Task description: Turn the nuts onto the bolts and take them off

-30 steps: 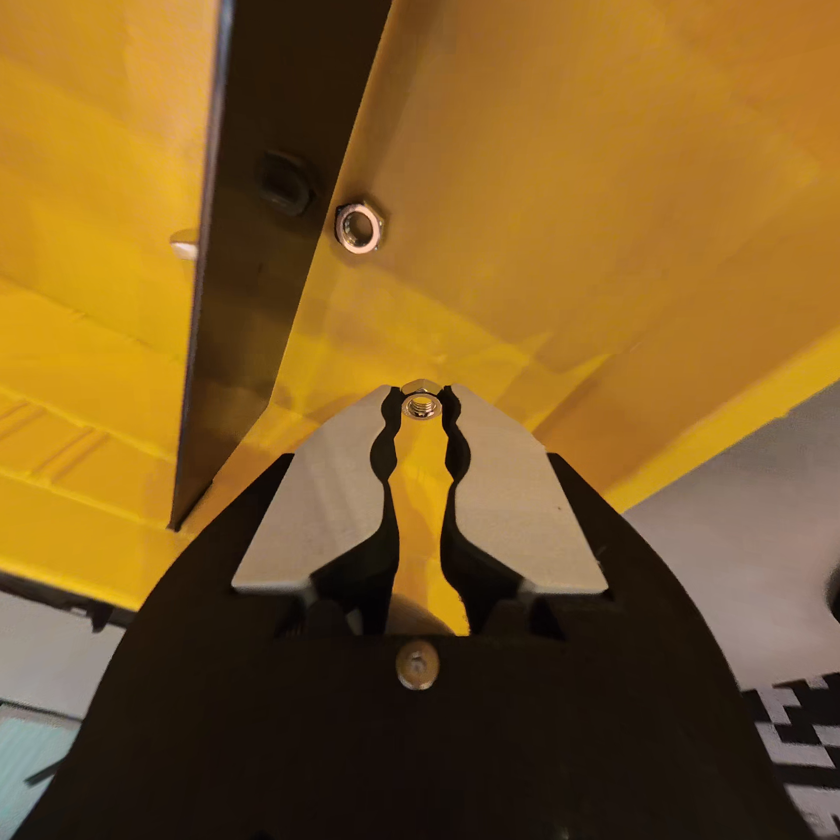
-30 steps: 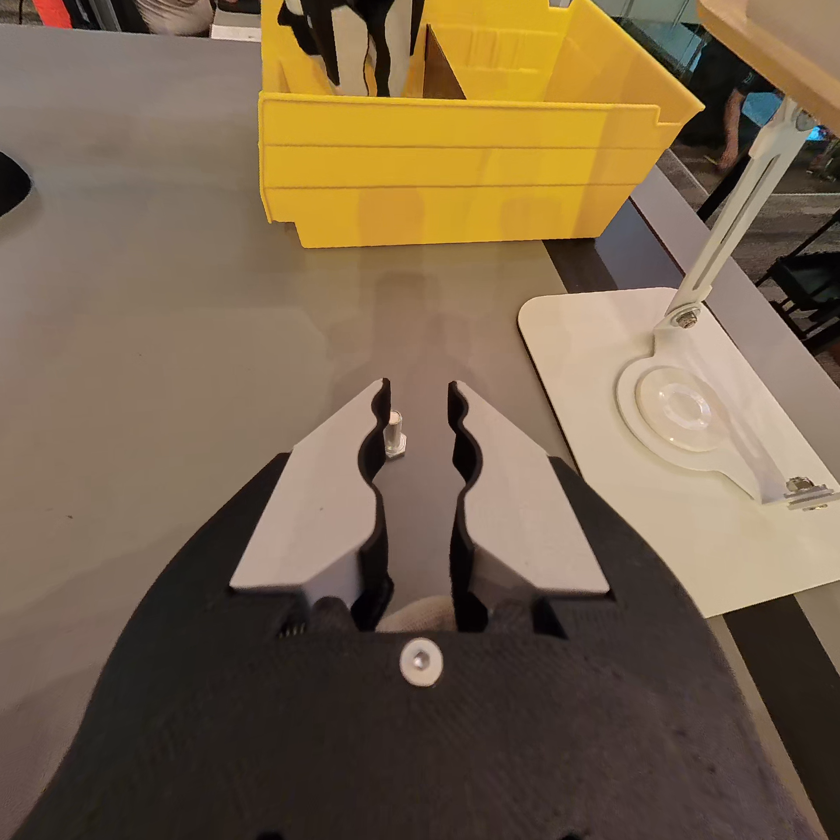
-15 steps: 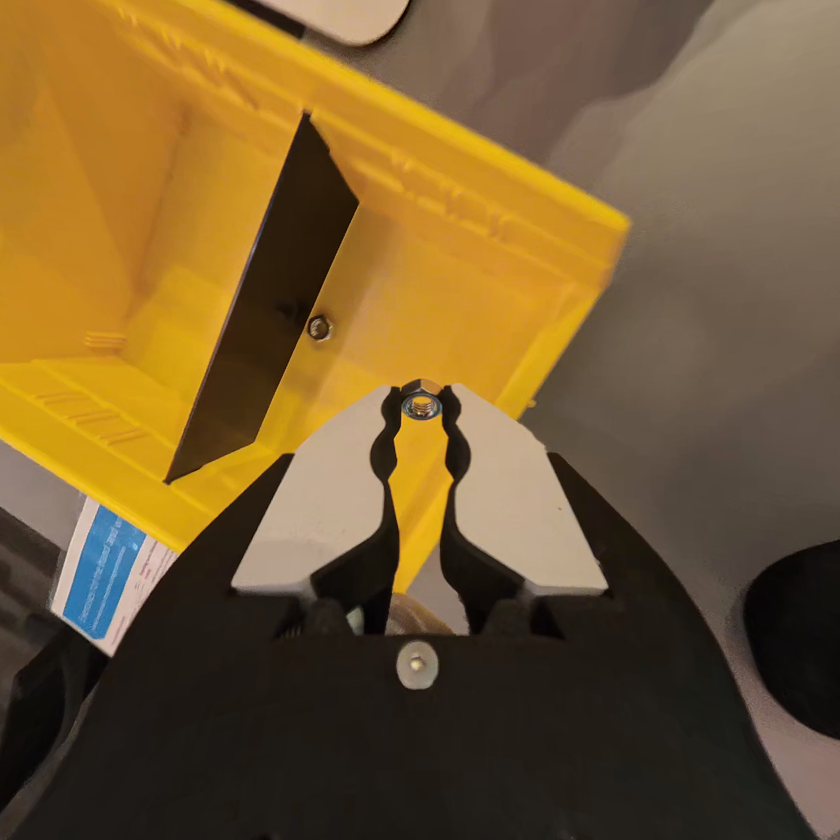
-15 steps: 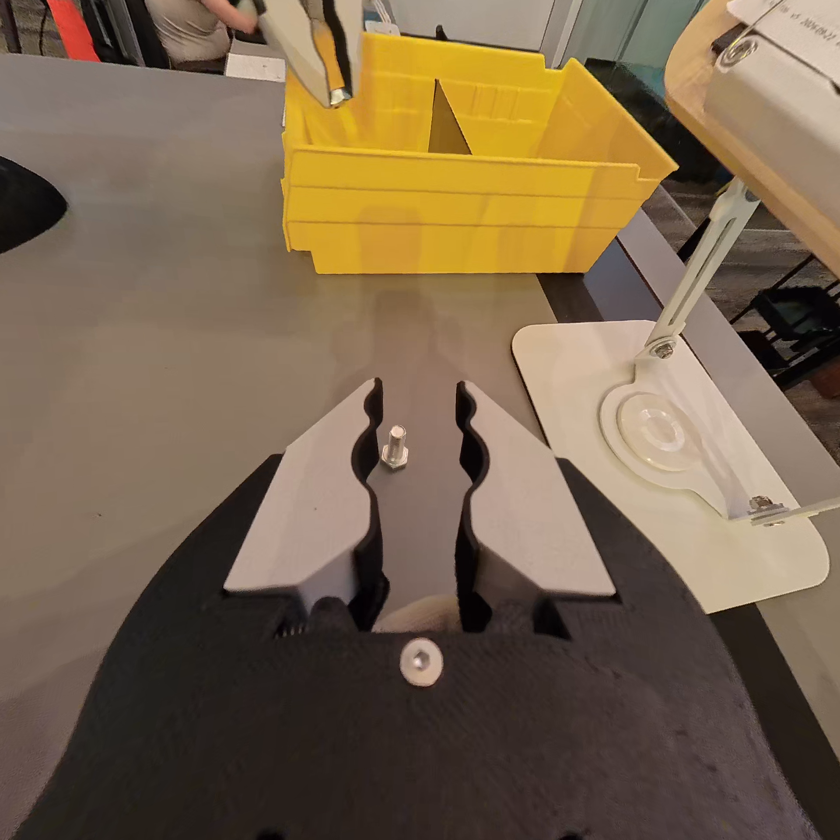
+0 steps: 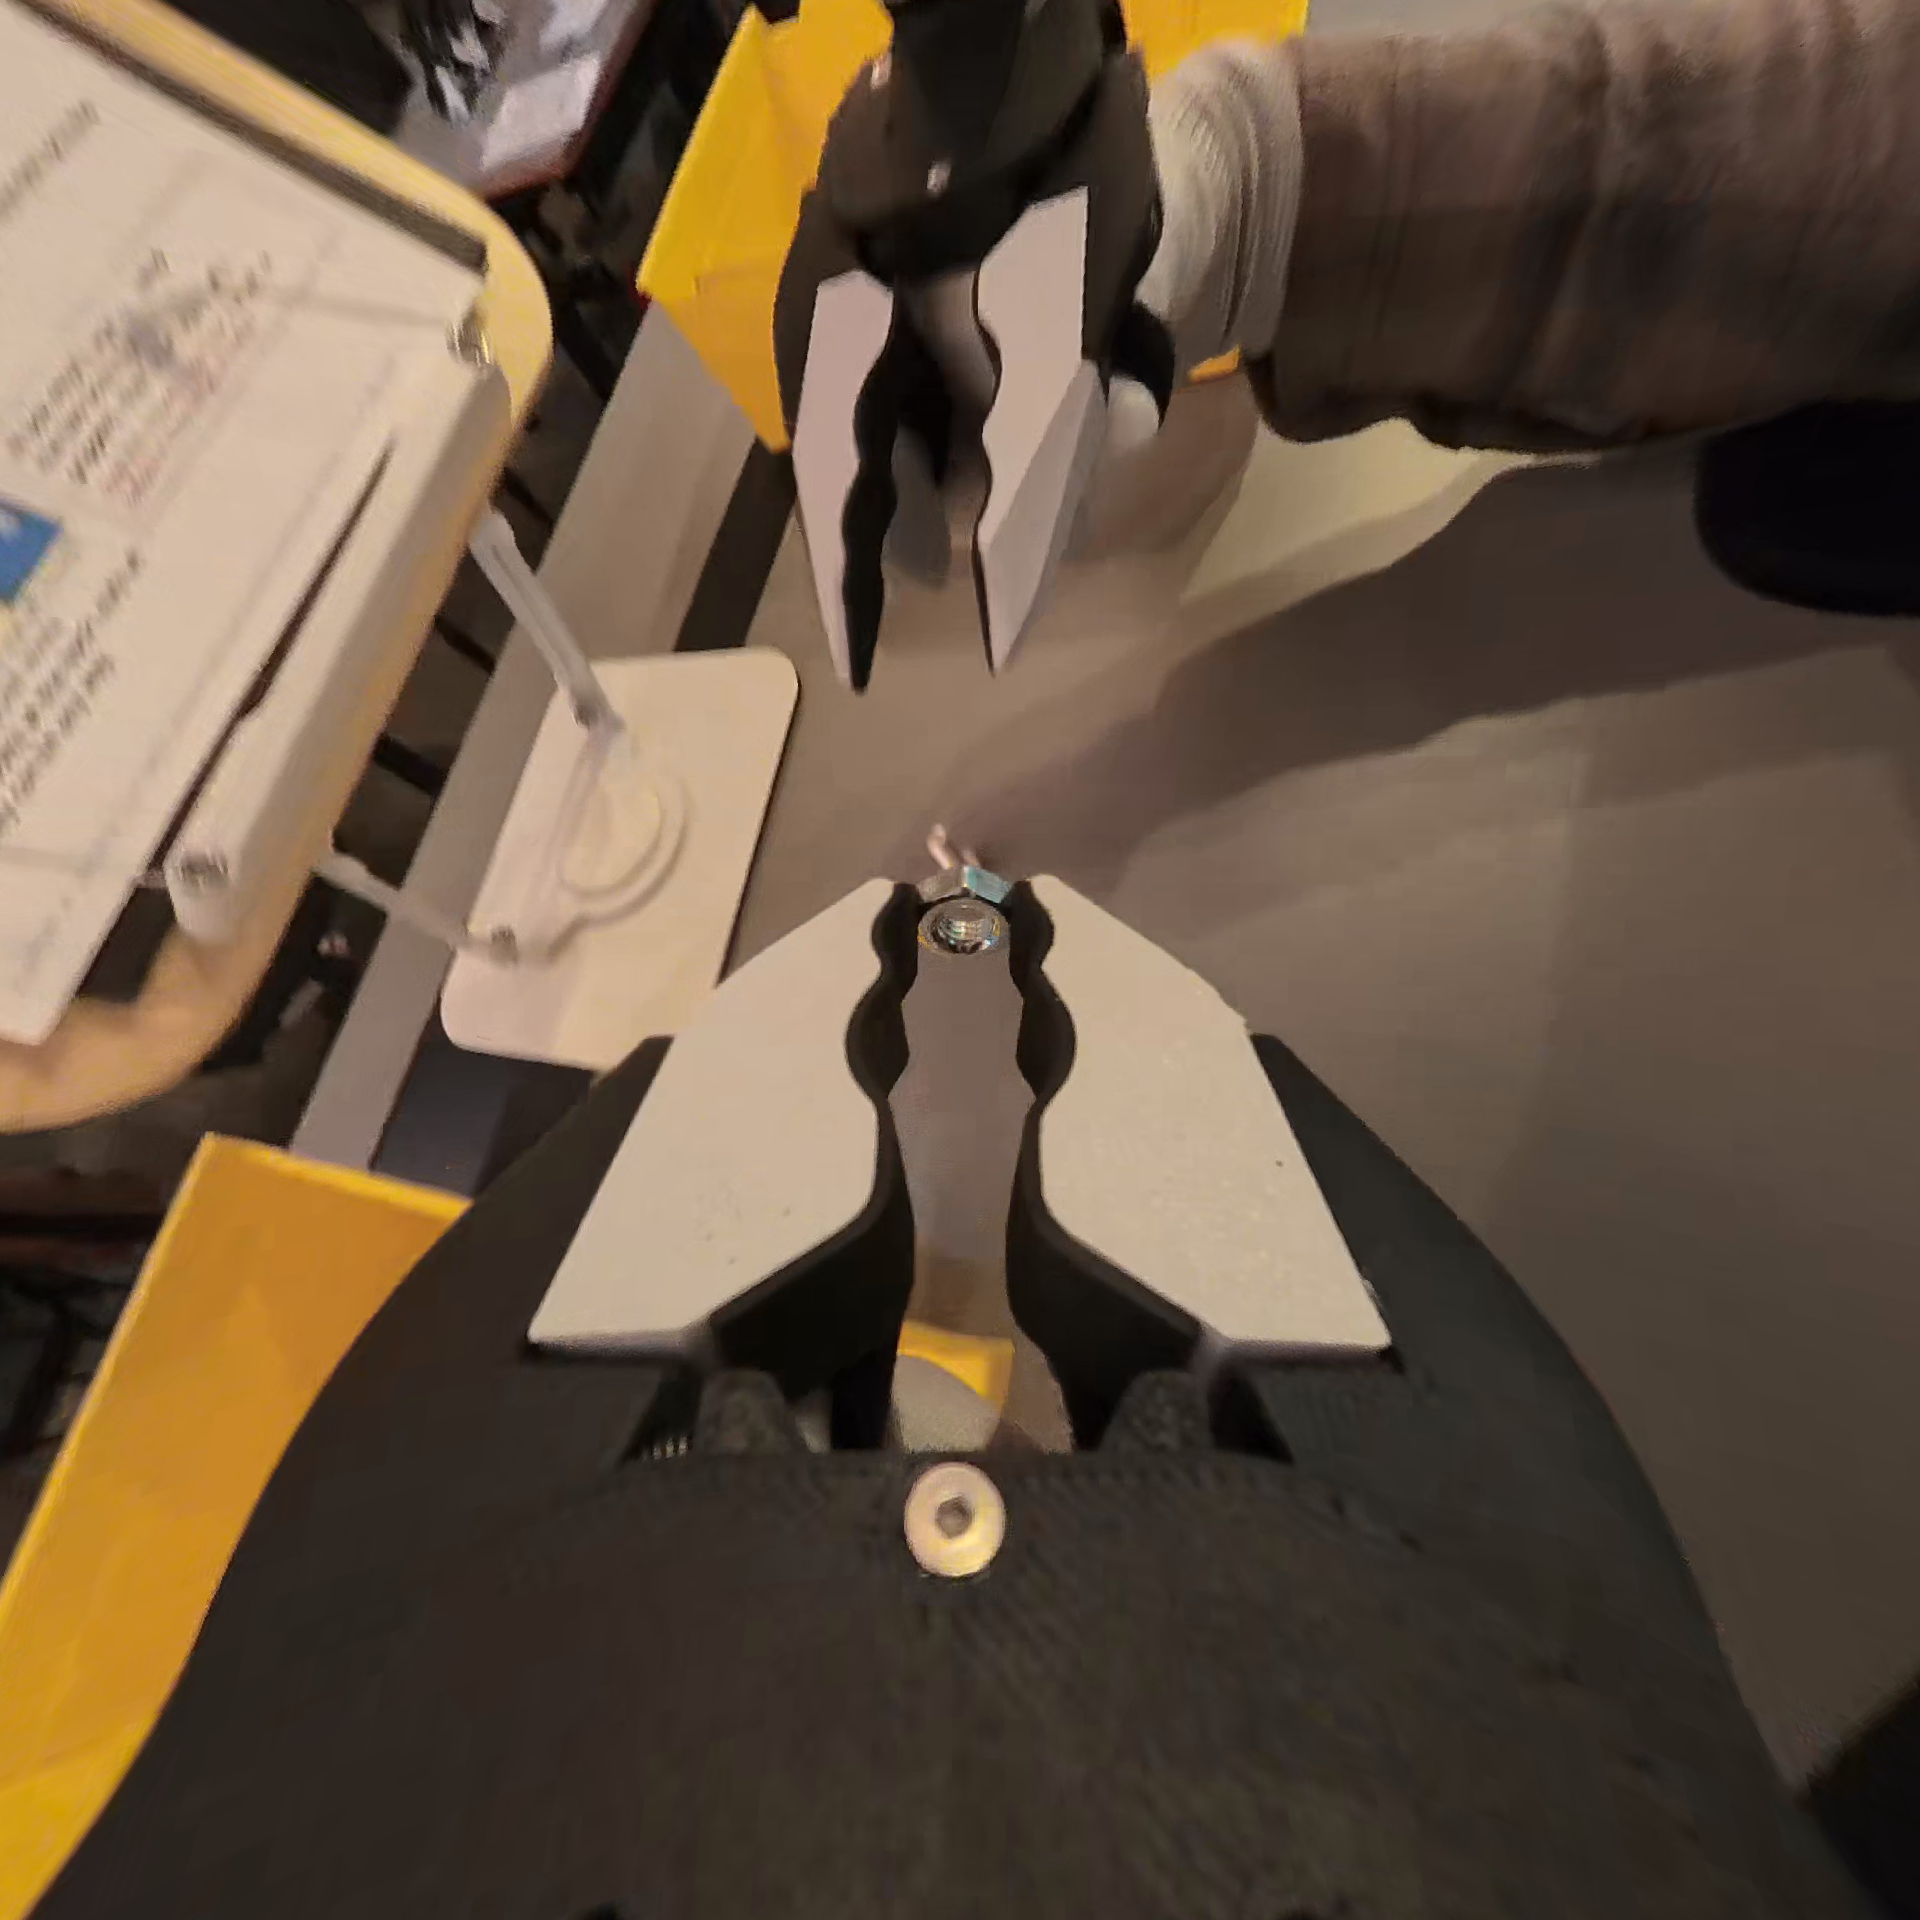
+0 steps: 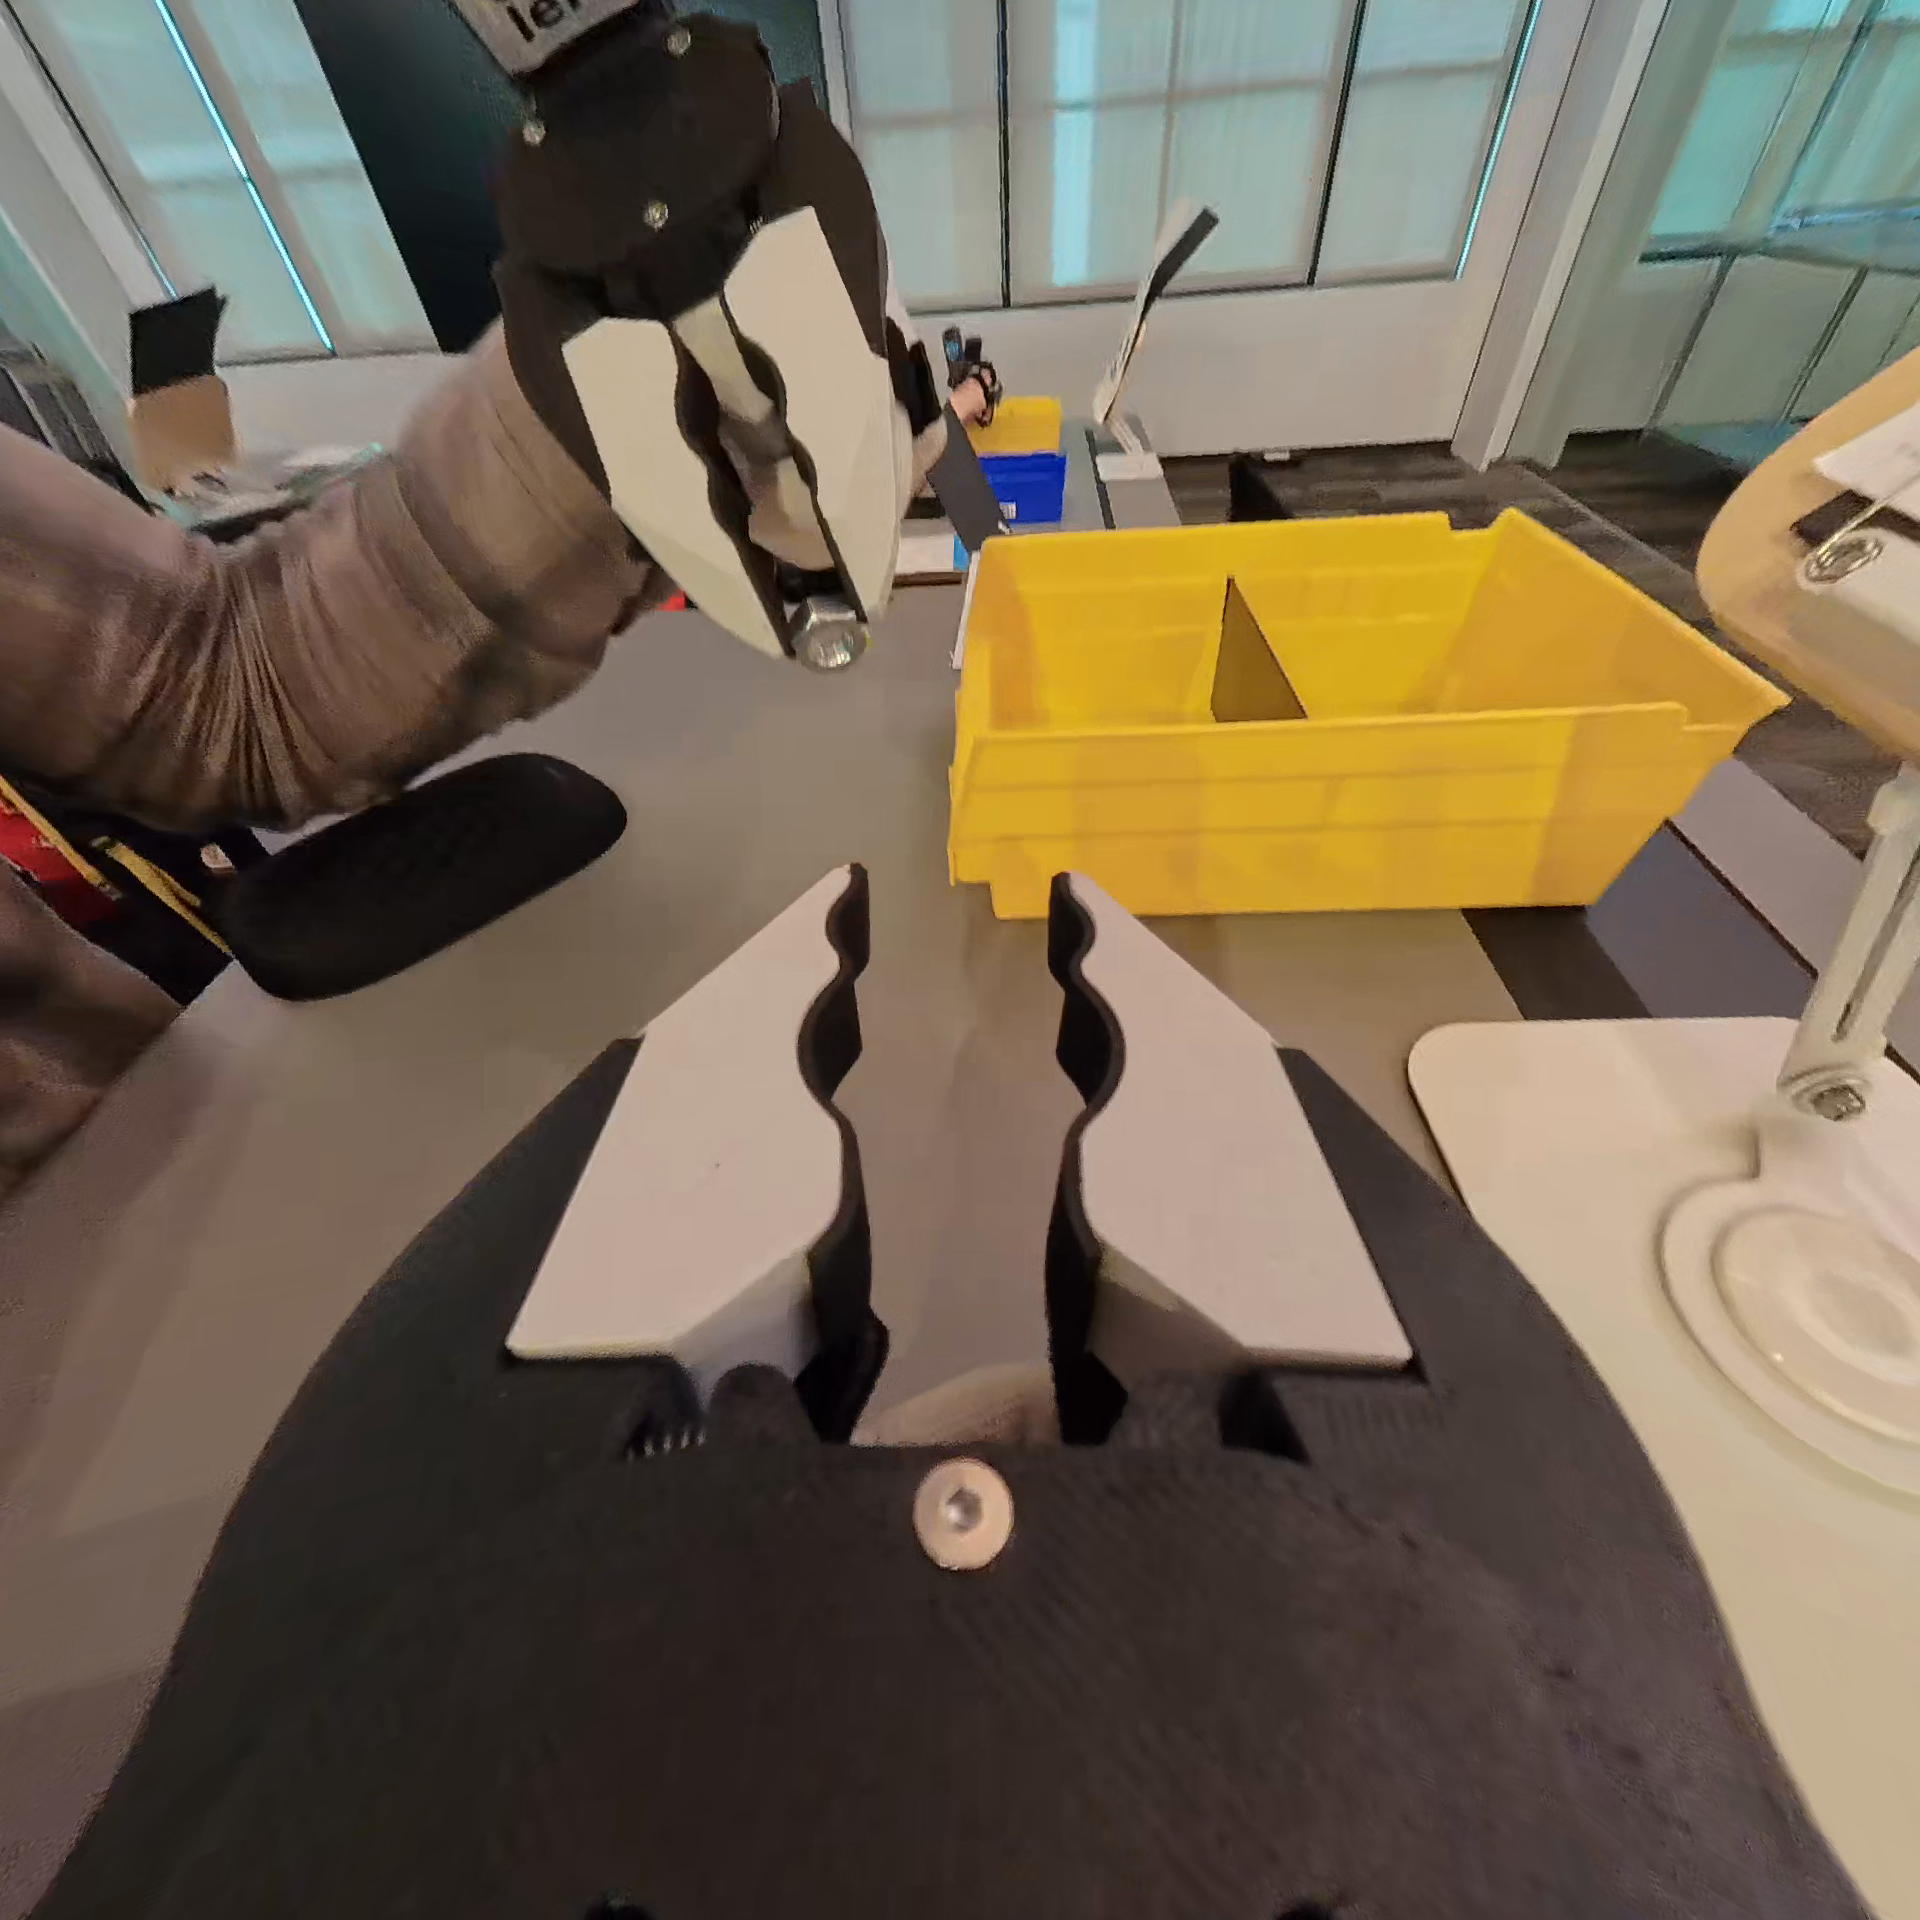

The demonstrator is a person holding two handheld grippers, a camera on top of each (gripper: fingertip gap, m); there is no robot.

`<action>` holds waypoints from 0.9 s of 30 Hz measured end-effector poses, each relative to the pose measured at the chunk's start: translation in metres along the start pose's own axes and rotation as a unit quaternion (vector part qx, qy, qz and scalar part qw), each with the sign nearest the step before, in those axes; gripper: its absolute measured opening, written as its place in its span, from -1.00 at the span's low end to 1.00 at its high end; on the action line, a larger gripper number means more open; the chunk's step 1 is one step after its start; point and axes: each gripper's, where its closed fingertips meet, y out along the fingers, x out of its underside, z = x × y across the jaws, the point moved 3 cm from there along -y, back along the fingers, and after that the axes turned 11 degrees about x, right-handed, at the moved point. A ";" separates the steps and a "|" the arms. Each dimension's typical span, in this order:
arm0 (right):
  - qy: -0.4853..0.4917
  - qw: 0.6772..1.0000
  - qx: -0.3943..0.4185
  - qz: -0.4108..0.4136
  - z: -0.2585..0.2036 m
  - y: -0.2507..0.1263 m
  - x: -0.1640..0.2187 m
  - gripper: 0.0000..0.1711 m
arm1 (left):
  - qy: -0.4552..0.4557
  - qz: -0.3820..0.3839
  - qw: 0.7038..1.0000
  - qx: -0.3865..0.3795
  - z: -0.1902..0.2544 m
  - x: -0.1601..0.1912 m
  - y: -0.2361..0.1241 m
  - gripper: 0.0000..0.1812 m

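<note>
My left gripper [image 5: 961, 883] is shut on a silver hex nut [image 5: 961, 930] held at its fingertips, above the grey table [image 5: 1455, 935]. A small blurred silver piece, probably the bolt [image 5: 940, 844], shows on the table just beyond the nut. My right gripper [image 5: 925, 670] faces it from farther off, open and empty. In the right wrist view my right gripper [image 6: 958, 878] is open over the bare table [image 6: 312, 1143], with no bolt in sight. There the left gripper [image 6: 821, 634] hangs at the upper left with the nut [image 6: 828, 639] in its tips.
A yellow bin [image 6: 1351, 769] with a dark divider [image 6: 1252, 665] stands behind and right of my right gripper. A white stand base [image 6: 1558, 1143] holding a tilted sign board [image 5: 208, 520] sits at the table's right edge. A black rounded object [image 6: 416, 862] lies at the left. The grippers' ends are close to 7 centimeters from one another.
My left gripper has lifted the nut out of the yellow bin and swung over the table to face the right gripper. The right gripper has tilted up and opened wider; the bolt left its view.
</note>
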 end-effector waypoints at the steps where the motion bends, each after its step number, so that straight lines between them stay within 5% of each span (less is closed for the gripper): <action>1: -0.002 1.000 0.003 0.002 0.000 0.000 -0.002 -0.61 | 0.010 0.010 1.000 0.001 -0.003 -0.008 0.005 -0.81; 11: 0.092 0.986 -0.089 0.108 -0.013 -0.012 -0.036 -0.58 | 0.100 0.133 0.986 0.009 -0.007 -0.057 0.026 -0.80; 27: 0.202 0.964 -0.122 0.121 -0.010 0.007 -0.040 -0.71 | 0.167 0.024 0.980 -0.105 -0.021 -0.045 0.029 -0.81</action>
